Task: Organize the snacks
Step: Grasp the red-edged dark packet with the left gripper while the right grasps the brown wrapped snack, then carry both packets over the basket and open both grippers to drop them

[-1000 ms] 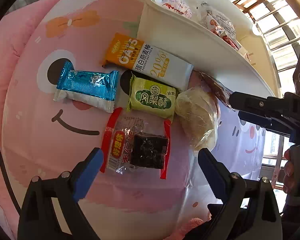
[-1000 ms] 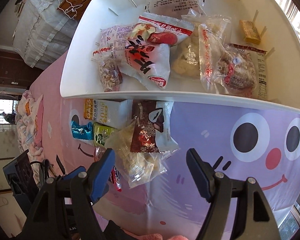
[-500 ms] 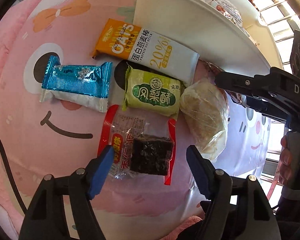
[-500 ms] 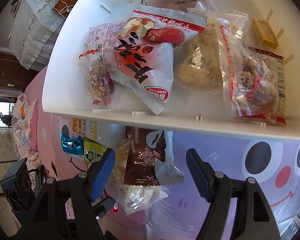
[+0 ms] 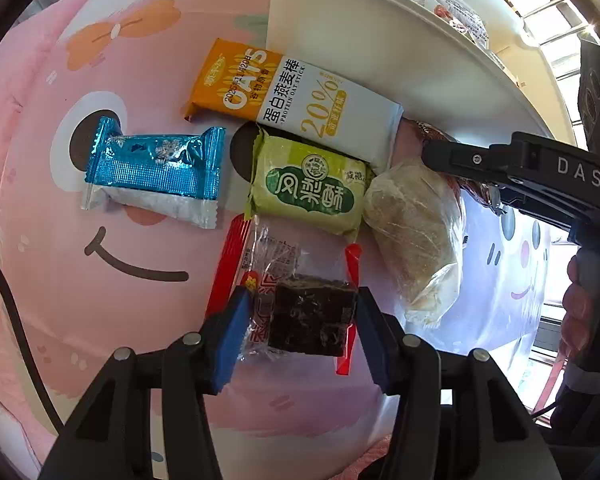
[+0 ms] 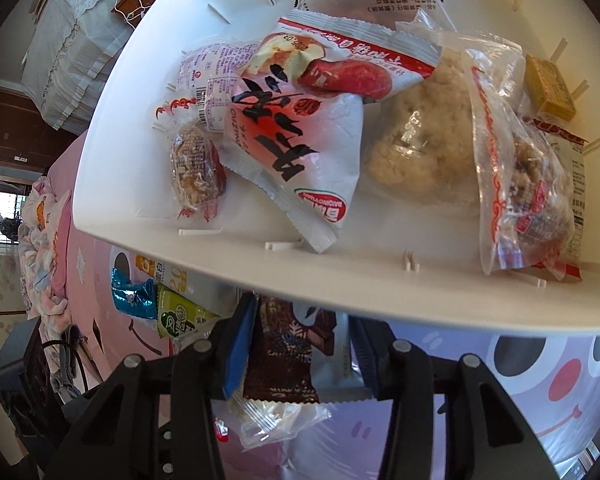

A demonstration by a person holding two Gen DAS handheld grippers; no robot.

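Left wrist view: the left hand-held gripper (image 5: 298, 334) is seen closing on the dark brownie packet (image 5: 300, 312), which lies between its blue pads (image 5: 230, 340) on the pink cartoon cloth (image 5: 100, 300); both pads appear to touch the wrapper. Just ahead of the gripper a green pastry pack (image 5: 306, 188) is found, with an oat bar (image 5: 292, 100) beyond it and a blue foil wafer (image 5: 152, 168) ahead to its left. A clear-wrapped pale cake (image 5: 416, 236) lies ahead to the right. The white bin (image 5: 364, 52) stands farthest ahead.

Right wrist view: the right hand-held gripper (image 6: 300, 354) is seen closing, with a brown chocolate-print packet (image 6: 288, 352) between its pads; firm contact cannot be told. The bin, directly ahead, is filled with bagged snacks (image 6: 300, 136).
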